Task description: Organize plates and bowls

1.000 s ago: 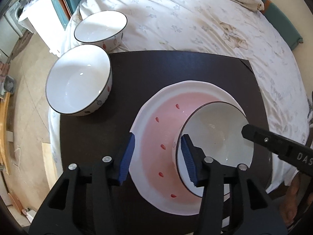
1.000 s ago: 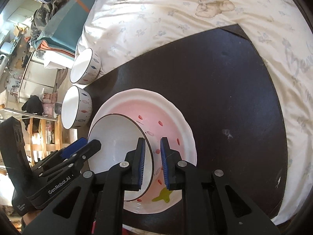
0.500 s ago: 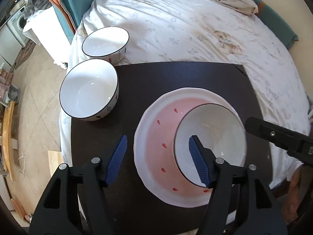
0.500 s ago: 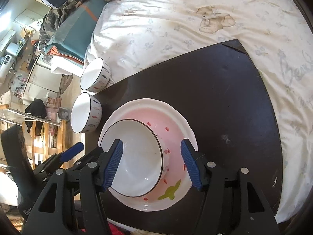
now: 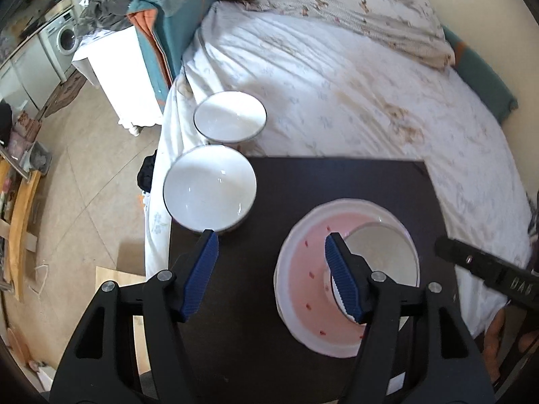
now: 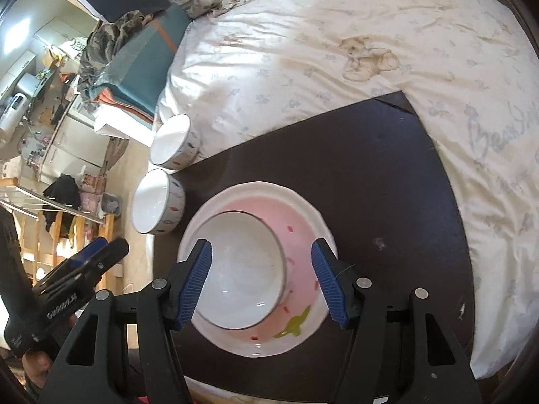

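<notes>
Glossy white ceramic bowl [image 6: 241, 269] sits in a scalloped pink plate [image 6: 303, 225] beneath both open, empty hand-held grippers, left [image 5: 271, 257] and right [image 6: 261, 277].

Both wrist cameras look steeply down from close above the dark bench [image 5: 303, 181] — the left from its left side, the right from nearer the middle. They share the pink plate [image 6: 303, 222], the bowl [image 6: 242, 269] on it, and the bed [image 5: 337, 84] behind.
</notes>
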### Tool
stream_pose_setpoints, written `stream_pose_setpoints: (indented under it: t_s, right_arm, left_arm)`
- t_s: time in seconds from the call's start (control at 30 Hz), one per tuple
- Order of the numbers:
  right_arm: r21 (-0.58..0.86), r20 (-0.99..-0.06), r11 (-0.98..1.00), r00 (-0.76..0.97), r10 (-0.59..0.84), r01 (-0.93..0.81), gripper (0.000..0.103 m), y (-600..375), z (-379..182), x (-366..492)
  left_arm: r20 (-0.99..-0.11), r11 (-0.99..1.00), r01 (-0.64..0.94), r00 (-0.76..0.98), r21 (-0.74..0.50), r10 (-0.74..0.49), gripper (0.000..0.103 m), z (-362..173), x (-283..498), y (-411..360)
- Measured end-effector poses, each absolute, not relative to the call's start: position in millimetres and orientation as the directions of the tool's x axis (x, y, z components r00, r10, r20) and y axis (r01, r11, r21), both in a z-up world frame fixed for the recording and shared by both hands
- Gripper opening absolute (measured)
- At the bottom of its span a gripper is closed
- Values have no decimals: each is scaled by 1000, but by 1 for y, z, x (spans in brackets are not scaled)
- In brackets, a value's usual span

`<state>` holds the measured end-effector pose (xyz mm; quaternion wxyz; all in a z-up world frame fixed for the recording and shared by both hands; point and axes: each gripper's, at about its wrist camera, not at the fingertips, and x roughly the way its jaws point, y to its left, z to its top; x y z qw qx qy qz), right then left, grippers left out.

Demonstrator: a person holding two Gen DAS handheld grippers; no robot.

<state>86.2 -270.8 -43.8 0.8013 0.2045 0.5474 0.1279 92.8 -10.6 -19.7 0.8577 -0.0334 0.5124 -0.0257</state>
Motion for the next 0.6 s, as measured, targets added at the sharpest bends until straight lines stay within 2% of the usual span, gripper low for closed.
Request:
stream_pose_setpoints:
  t_s: [0.3,0.4,0.6]
  right_arm:
    - [489,-817,872,364,448,26,64,-235,-23,101]
    - [495,-819,868,349,455,30,65,-215,-21,117]
    - [468,-847,884,287,447,5,65,-173,-26,147]
  left_arm:
    - [-877,999,26,478,-35,-43,63,6,121,24]
    - [-885,997,30,459,-77,-82,63,0,135,45]
    - [-910,987,-87,406,-134,-88,63,-24,156,89]
